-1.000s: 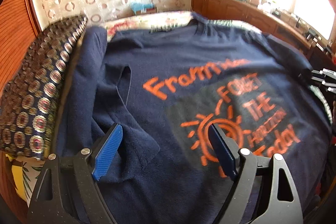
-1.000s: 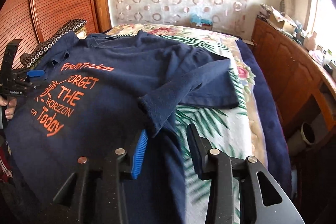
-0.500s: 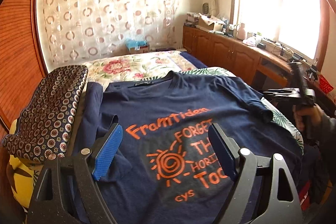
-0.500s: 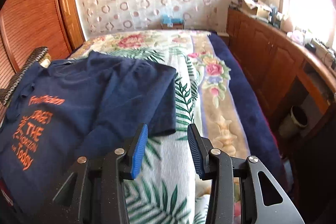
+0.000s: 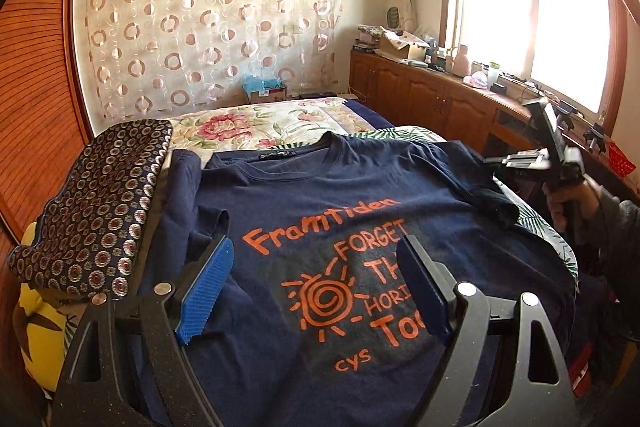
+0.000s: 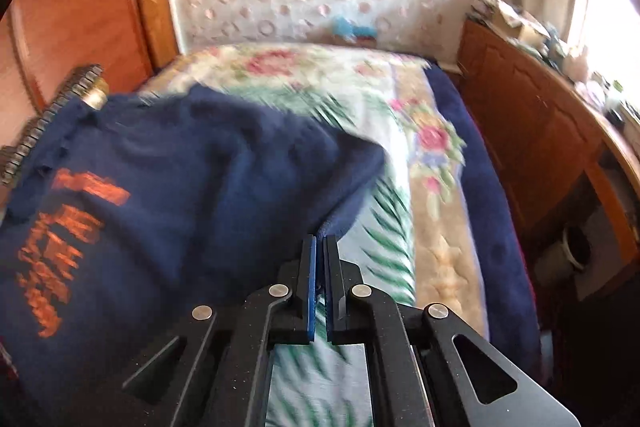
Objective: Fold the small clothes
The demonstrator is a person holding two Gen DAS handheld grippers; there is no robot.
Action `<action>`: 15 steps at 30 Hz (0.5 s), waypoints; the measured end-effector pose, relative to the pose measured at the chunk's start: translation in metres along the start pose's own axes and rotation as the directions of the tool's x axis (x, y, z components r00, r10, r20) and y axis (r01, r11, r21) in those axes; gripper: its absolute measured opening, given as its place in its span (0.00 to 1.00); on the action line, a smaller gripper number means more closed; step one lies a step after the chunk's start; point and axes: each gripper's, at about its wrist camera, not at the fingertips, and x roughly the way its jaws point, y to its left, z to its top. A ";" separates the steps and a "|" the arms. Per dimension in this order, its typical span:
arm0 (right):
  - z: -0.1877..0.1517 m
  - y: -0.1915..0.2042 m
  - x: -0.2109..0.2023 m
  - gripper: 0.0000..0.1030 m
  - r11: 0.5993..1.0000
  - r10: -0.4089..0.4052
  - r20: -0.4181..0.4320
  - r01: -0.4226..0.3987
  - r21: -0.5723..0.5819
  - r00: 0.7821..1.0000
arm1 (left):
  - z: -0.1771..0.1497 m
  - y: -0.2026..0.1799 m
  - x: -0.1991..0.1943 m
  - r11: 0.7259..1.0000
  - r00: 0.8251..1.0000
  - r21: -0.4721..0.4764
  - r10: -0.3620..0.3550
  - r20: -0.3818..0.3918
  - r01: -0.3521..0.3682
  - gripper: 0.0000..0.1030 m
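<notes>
A wide bed covered with a floral and palm-leaf printed spread [image 5: 256, 119] fills most of both views, with a dark blue blanket [image 6: 492, 195] running along its window side. Spread face up over the near part of the bed lies the navy blue short-sleeved T-shirt [image 5: 320, 195], its round collar toward the far wall and its hem toward the cameras. Its chest carries orange hand-drawn lettering and a spiral sun (the words "Framtiden" and "FORGET" read clearly, the rest is partly hidden behind the fingers). The body lies fairly flat; the sleeve on the left of the left wrist view is crumpled and folded over itself beside a dark cushion patterned with small circles [image 5: 96, 203], while the other sleeve reaches toward the window side with its cuff resting on the palm print. In the right wrist view the shirt is blurred, but its sleeve tip comes to a point just ahead of the closed fingers.

The left gripper [image 5: 316, 287] hangs above the shirt's lower chest with its blue-padded jaws spread wide, nothing between them and no pad touching cloth. The right gripper [image 6: 320, 247] has its jaws pressed together; whether a bit of the sleeve edge is caught between the tips cannot be told through the blur. In the left wrist view it appears at the right edge, held by a hand [image 5: 568, 203] in a dark sleeve
</notes>
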 end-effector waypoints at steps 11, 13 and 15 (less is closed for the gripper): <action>0.064 0.118 -0.041 0.03 0.953 0.254 0.103 -0.231 -0.195 0.962 | -0.003 0.019 -0.010 0.998 1.000 -0.052 0.019 0.016 -0.018 0.82; 0.068 0.128 -0.033 0.11 0.949 0.255 0.098 -0.230 -0.213 0.962 | -0.005 0.022 -0.011 0.998 1.000 -0.056 0.023 0.015 -0.023 0.82; 0.068 0.129 -0.028 0.31 0.953 0.234 0.101 -0.207 -0.222 0.967 | -0.007 0.026 -0.012 0.998 0.999 -0.059 0.029 0.014 -0.028 0.82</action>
